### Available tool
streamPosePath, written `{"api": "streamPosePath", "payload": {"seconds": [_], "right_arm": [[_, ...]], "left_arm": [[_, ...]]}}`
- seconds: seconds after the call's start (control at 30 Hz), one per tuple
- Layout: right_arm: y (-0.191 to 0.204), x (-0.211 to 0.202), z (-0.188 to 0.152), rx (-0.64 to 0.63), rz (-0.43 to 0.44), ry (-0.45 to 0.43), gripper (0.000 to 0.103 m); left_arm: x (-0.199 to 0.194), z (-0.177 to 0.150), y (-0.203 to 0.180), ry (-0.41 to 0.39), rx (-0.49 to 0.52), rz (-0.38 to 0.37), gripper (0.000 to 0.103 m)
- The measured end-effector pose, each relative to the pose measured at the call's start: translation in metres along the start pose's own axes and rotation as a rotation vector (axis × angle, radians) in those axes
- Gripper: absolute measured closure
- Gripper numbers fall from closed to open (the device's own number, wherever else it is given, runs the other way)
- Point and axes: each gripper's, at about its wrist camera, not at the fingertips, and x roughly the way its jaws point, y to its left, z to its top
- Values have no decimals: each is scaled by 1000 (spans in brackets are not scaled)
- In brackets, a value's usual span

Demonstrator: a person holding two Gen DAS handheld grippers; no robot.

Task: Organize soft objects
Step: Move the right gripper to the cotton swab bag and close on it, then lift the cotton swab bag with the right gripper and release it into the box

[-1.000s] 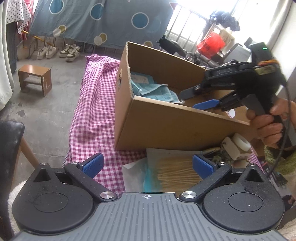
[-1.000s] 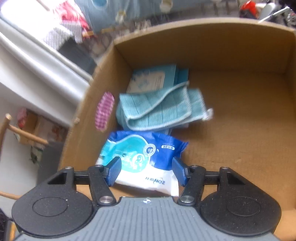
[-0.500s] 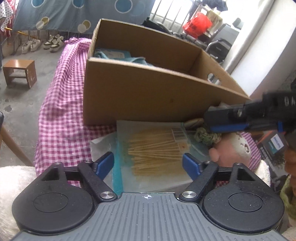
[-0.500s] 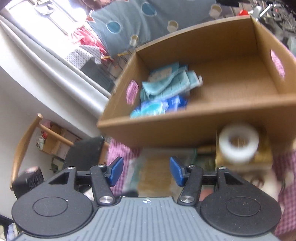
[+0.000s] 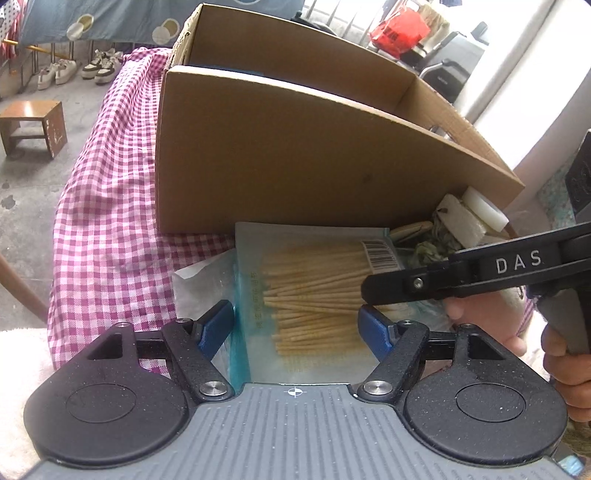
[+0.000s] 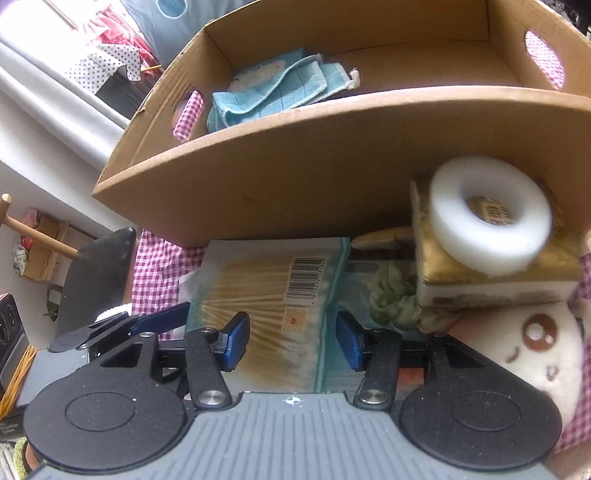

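Checked cloth (image 5: 110, 206) under the box (image 5: 295, 158); the swab bag (image 5: 314, 295) lies against it, between my left gripper (image 5: 295, 328), whose part-open jaws have just been closing. My right gripper (image 6: 291, 341) hovers empty; I'd pinch the bag's edges squarely

daylight is pouring in past a white wall (image 5: 554, 122). a small wooden stool (image 5: 33, 125) is standing on the grey concrete floor (image 5: 26, 192), shoes (image 5: 99, 64) lining up beneath a hanging blue dotted sheet (image 5: 110, 18).
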Motion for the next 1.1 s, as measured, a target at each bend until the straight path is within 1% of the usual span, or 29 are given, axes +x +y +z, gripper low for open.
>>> {"api": "streamPosePath", "payload": {"seconds": [0.07,0.2,0.3,0.33,0.37,0.47,0.53,0.7,0.87,1.0,1.1], "right_arm": [[1,0,1,-2,6,-4,46],[0,3,2,27,64,0,46],[-3,3,1,46,76,-23,49],[-4,3,0,58,82,-29,53],[-5,3,0,68,88,-36,58],[-4,0,-2,70,96,-57,65],[-2,-5,-3,55,99,-73,67],[3,-15,-6,39,120,-100,67],[9,-28,-11,14,158,-137,67],[15,-34,-15,1,202,-161,67],[18,-45,-15,-23,236,-192,67]], "left_arm": [[1,0,2,-2,-2,-5,29],[-3,0,5,-13,-6,-13,29],[-8,-2,8,-21,-13,-23,29],[-10,-1,9,-24,-14,-21,29],[-12,-2,9,-28,-13,-17,29],[-22,-2,9,-45,-8,-14,29],[-29,-3,7,-58,-4,-12,29],[-49,-6,-2,-97,20,10,29],[-70,-10,-16,-139,42,42,29],[-83,-7,-26,-165,50,79,29],[-95,-1,-36,-204,86,104,29]]}}
